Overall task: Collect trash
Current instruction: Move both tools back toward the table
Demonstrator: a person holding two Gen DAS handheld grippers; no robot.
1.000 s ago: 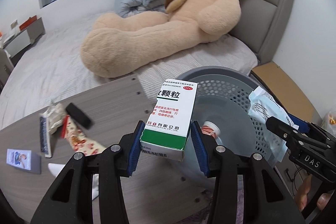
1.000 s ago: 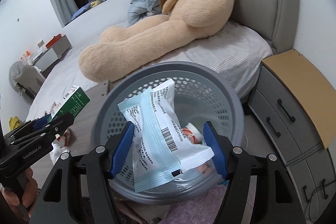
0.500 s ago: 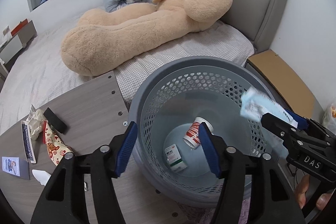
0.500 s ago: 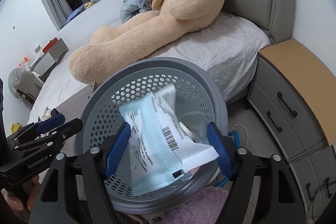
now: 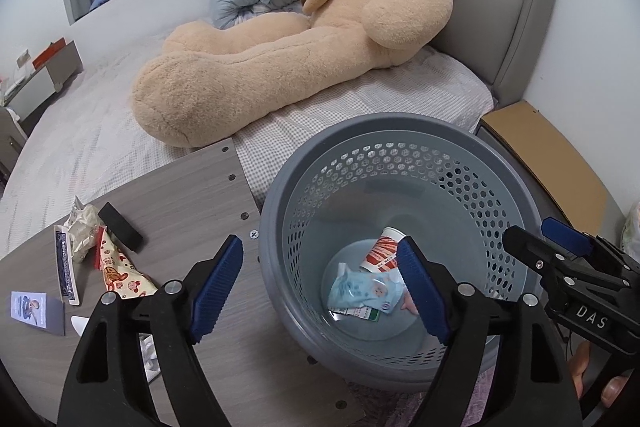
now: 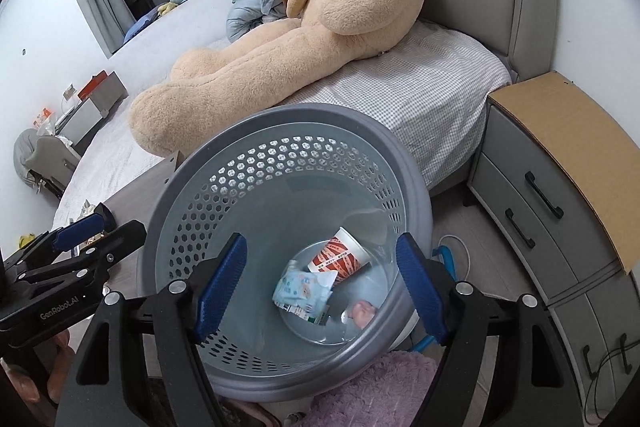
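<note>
- Your left gripper (image 5: 320, 285) is spread wide with nothing between its blue pads; it hangs over the near-left rim of the grey perforated basket (image 5: 472, 143).
- Your right gripper (image 6: 320, 283) is likewise wide apart and empty, held directly above the basket's (image 6: 224, 143) mouth.
- At the bottom of the basket lie a light blue wipes packet (image 5: 364, 291), a red-and-white paper cup (image 5: 382, 251) on its side just behind it, and the edge of a green-and-white box (image 5: 362, 314) peeking from under the packet.
- From the right wrist view, the same packet (image 6: 302, 287) touches the cup (image 6: 340, 257).
- On the grey wooden table (image 5: 192, 195) left of the basket, more trash remains: a patterned snack wrapper (image 5: 120, 273), crumpled white paper (image 5: 82, 229), a black block (image 5: 120, 227), a dark blue strip (image 5: 66, 269) and a small blue card (image 5: 37, 313).
- Behind, a large tan teddy bear (image 5: 320, 35) lies on the bed (image 5: 80, 131).
</note>
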